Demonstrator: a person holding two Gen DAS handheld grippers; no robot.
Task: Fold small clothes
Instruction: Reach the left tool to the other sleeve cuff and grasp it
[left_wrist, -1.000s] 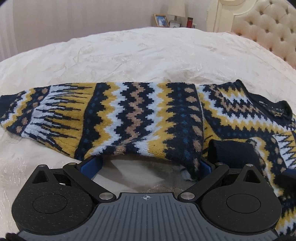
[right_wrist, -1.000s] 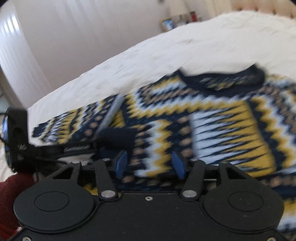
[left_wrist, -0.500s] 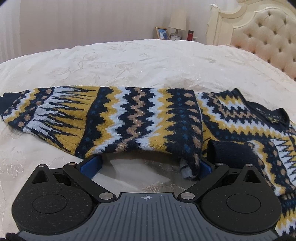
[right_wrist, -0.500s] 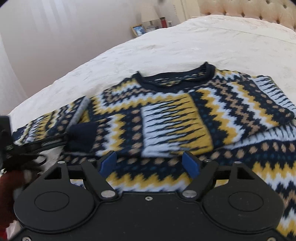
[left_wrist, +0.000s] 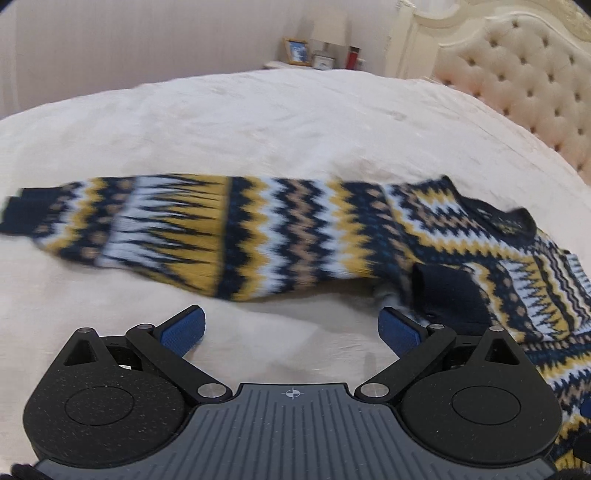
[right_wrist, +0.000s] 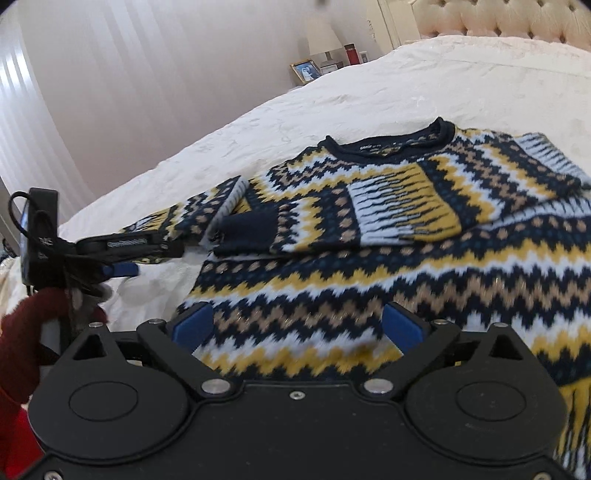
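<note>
Above sweater (right_wrist: 388, 258), right gripper (right_wrist: 299, 328) fingers (right_wrist: 194, 326) just opened wide, empty

Your work surface is a bed (left_wrist: 295, 122) covered with a cream, lightly textured bedspread (right_wrist: 461, 74), with a tufted headboard (left_wrist: 517, 85) at its far end. Directly on the bedspread lies a navy, yellow and white patterned sweater (right_wrist: 424, 258). You see one sleeve (left_wrist: 177, 229) stretched out flat to the side, the other sleeve (right_wrist: 388, 206) folded across the chest, its dark cuff (right_wrist: 251, 230) resting on the sweater.
</note>
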